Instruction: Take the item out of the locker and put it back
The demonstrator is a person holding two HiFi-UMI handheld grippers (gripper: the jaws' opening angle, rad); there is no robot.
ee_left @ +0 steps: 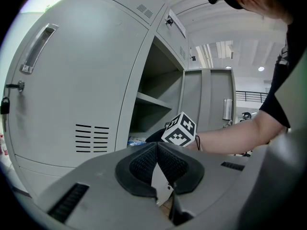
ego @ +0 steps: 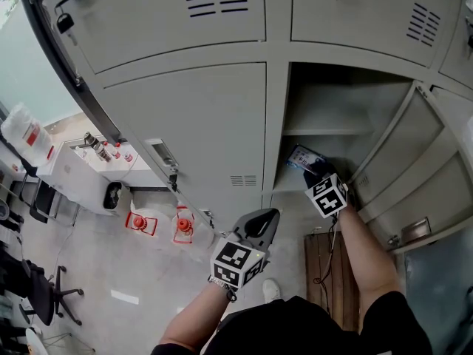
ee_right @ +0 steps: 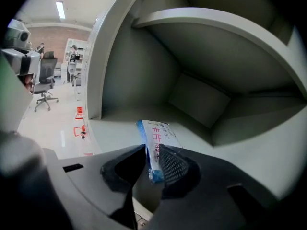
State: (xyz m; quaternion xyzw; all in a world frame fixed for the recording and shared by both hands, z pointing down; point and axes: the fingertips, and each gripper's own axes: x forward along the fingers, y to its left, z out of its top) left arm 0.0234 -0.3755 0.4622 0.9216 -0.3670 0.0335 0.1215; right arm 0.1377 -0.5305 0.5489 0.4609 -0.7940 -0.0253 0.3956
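Closest in, my left gripper (ee_left: 157, 145) has its fingers (ee_left: 143, 164) pressed together with nothing between them. It is held outside the locker (ego: 275, 109), in front of the closed neighbouring door (ego: 192, 124). My right gripper (ee_right: 151, 148) reaches into the open compartment, beneath the shelf (ee_right: 216, 28). Its fingers (ee_right: 175, 166) are spread, and the blue-and-white packet (ee_right: 154, 139) stands on edge between them (it seems to lean on the right-hand pad, with a gap at the other). The packet's far end lies on the compartment floor (ee_right: 120, 128). To the right, the open door (ego: 410, 150) swings clear.
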